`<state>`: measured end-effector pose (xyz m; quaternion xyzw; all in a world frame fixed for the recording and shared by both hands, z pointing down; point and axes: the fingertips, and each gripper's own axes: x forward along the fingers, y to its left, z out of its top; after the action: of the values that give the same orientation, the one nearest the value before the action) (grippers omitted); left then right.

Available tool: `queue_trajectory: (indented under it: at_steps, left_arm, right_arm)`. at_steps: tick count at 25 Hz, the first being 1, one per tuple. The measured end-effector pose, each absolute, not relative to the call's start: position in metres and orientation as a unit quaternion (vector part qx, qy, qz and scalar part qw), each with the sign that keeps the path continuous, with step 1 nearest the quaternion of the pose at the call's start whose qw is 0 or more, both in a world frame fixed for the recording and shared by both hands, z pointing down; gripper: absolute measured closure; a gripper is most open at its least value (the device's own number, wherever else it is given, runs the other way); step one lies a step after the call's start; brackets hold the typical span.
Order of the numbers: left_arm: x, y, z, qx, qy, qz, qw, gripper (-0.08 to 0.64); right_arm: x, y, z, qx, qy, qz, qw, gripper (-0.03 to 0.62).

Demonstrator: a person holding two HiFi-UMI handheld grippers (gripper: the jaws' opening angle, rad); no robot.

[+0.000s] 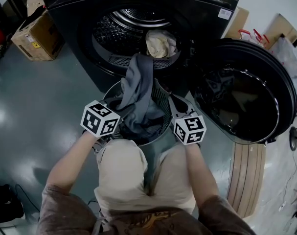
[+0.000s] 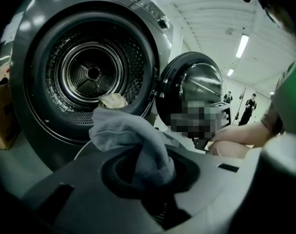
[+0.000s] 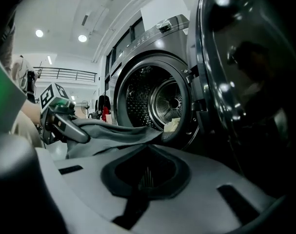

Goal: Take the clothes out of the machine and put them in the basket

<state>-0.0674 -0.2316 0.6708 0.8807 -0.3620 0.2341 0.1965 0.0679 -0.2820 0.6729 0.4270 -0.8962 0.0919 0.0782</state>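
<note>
A person crouches on the grey floor (image 1: pixel 26 111) facing a dark front-loading laundry machine (image 1: pixel 70 13) whose round door (image 1: pixel 241 94) stands swung open to the right. A round mesh basket (image 1: pixel 161 103) sits on the floor between the person's knees and the machine's opening. A grey garment (image 1: pixel 138 80) stretches from the lip of the drum down into the basket, where its lower part lies bunched in dark folds. The left hand-held gripper (image 1: pixel 114 115) is over the near left side of the basket with its jaws clamped on that garment. In the left gripper view a fold of the grey fabric (image 2: pixel 133 140) rises straight out from between the jaws. The right gripper view shows the same hold from the side, with the cloth (image 3: pixel 118 133) pulled taut from the left hand-held gripper (image 3: pixel 60 121) toward the drum. The right hand-held gripper (image 1: pixel 176 106) is at the basket's right rim, pointing toward the machine. Its jaws are drawn together with nothing between them, and it is not touching the garment. A cream-coloured cloth (image 1: pixel 160 44) lies inside the drum near the front edge. A cardboard box (image 1: pixel 38 35) stands on the floor to the left of the machine.
</note>
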Motion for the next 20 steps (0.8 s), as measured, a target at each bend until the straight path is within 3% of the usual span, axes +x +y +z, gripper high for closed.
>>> queue_trajectory:
  at_steps: [5,20]
  left_arm:
    - [-0.077,-0.242,0.671,0.868,-0.387,0.249,0.186,0.297]
    - [-0.092,-0.212,0.663,0.868,-0.329,0.293,0.228,0.288]
  right_arm:
    - [0.07,-0.282,0.673,0.429,-0.895,0.093,0.079,0.594]
    - [0.077,-0.282,0.669,0.437,-0.892,0.092,0.072,0.594]
